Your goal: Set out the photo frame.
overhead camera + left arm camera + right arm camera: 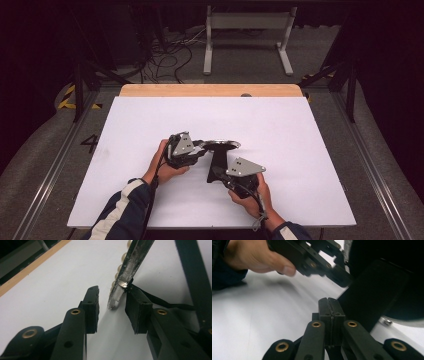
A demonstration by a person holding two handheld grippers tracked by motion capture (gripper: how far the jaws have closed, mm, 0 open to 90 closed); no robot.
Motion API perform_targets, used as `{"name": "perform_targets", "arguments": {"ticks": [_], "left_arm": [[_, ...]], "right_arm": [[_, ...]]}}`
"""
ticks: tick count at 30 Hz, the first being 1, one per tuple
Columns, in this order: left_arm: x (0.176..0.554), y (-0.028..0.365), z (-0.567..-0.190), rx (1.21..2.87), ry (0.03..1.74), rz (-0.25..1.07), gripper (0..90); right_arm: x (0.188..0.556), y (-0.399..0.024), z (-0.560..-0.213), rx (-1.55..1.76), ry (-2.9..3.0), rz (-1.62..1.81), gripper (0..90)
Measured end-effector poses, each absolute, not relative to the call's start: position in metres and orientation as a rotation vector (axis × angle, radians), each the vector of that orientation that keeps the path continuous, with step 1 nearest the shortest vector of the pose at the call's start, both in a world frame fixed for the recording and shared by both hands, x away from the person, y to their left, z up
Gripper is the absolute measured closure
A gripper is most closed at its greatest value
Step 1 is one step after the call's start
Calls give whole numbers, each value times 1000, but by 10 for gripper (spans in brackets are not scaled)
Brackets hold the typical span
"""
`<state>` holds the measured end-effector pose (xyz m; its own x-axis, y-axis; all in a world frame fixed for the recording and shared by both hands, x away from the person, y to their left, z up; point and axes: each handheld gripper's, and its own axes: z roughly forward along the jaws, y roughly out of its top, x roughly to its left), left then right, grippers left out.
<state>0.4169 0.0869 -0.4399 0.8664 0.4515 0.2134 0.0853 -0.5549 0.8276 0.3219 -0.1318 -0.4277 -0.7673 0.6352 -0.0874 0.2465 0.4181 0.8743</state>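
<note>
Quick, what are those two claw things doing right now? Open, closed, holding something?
Left gripper: open, jaws apart around the edge of a silvery, pearl-trimmed piece; one pad touches it, no clamp.
Right gripper: closed, jaws pressed together; whether a black strap is pinched cannot be told.

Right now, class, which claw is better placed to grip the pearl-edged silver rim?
Left. The left claw has its open jaws on either side of the end of the silver rim; the right claw is shut, beside the black panel.

Both grippers black, brass-ringed pivot holes, grey triangular top plates with screws: left gripper (197,145), right gripper (216,173). Navy sleeve (122,210), white stripes, lower left.
</note>
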Motion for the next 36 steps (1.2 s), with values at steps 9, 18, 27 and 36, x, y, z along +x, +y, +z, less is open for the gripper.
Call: {"name": "perform_targets", "arguments": {"ticks": [9,18,27,36], "left_arm": [[420,78,-442,2137,387,479,654],[419,79,-442,2153,381,484,701],[412,76,-440,2180,371,538,751],[405,76,-438,2204,362,608,780]], "right_arm": [[320,-99,-443,758,2233,1192,900],[315,-81,-455,767,2208,1107,900],[318,-83,-458,857,2183,1034,900],[321,-91,-457,910,2185,1040,900]]}}
